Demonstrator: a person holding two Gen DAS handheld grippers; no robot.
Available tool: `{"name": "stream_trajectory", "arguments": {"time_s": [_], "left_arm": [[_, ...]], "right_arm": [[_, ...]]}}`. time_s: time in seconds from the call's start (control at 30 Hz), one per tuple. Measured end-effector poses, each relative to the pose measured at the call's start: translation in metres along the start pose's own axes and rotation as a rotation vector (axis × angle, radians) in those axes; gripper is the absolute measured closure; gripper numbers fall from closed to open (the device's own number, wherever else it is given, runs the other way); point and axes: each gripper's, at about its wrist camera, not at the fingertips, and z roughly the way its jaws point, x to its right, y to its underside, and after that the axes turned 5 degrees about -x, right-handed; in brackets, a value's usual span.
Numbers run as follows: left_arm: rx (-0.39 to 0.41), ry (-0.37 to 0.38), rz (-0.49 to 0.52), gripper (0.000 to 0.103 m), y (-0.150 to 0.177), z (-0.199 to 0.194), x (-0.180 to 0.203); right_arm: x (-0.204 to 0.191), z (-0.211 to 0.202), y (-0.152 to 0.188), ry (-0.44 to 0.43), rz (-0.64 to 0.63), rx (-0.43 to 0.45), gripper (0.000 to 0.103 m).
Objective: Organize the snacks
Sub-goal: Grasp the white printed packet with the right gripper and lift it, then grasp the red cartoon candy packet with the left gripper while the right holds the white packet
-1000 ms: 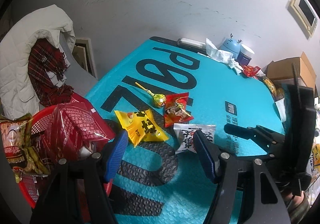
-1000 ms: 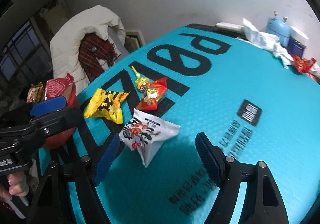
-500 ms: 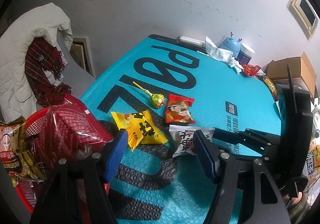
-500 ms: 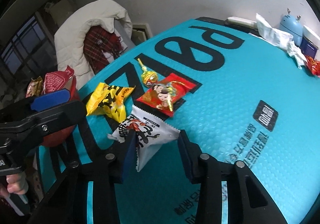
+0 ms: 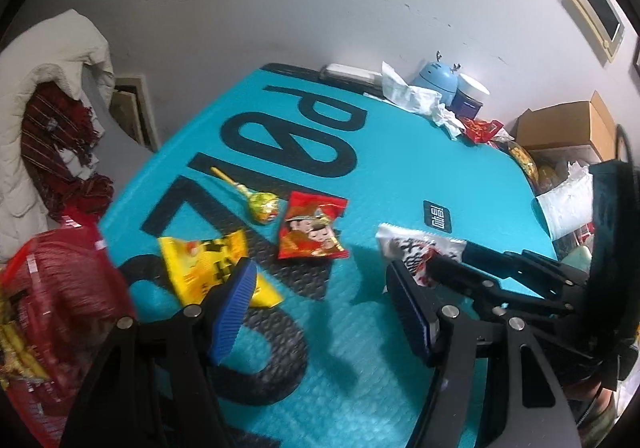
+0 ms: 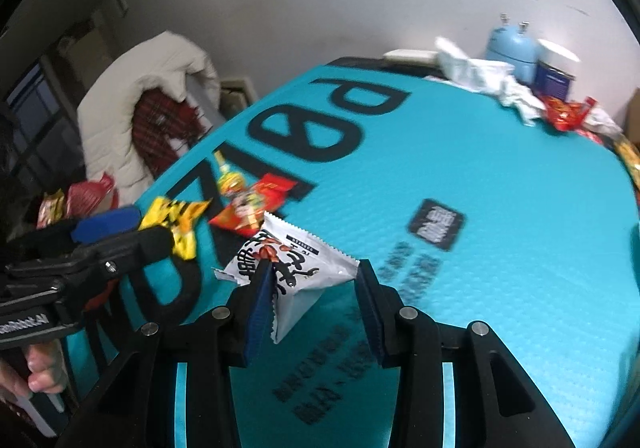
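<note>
The right tongs [image 6: 314, 300] grip the white snack bag [image 6: 296, 264]; the left tongs [image 5: 324, 312] hang open above the desk [image 5: 400, 152].

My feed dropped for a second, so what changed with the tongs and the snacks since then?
The right tongs moved in, closed on the white snack packet and lifted it off the teal mat. The left tongs drifted slightly and hold nothing. The yellow packet, red packet and lollipop stayed put.
</note>
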Motion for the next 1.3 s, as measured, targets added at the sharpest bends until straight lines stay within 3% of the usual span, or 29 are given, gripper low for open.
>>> {"name": "stream_trajectory", "arguments": {"time_s": [0.27,0.53,0.77,0.87,1.3], "left_arm": [[-0.028,0.035,0.012,0.037,-0.012,0.034,0.008],[-0.041,-0.016,0.044,0.037,-0.02,0.058,0.01],[-0.045,-0.043,0.059,0.058,-0.025,0.074,0.005],[-0.054,-0.046,0.07,0.073,-0.025,0.077,0.005],[-0.061,-0.006,0.091,0.08,-0.008,0.055,0.017]], "right_arm": [[0.025,0.0,0.001,0.027,0.076,0.023,0.063],[0.034,0.007,0.004,0.03,0.093,0.011,0.063],[0.038,0.011,0.006,0.026,0.104,0.001,0.062],[0.037,0.012,0.006,0.029,0.102,0.003,0.062],[0.034,0.001,0.008,0.028,0.11,0.021,0.062]]}}
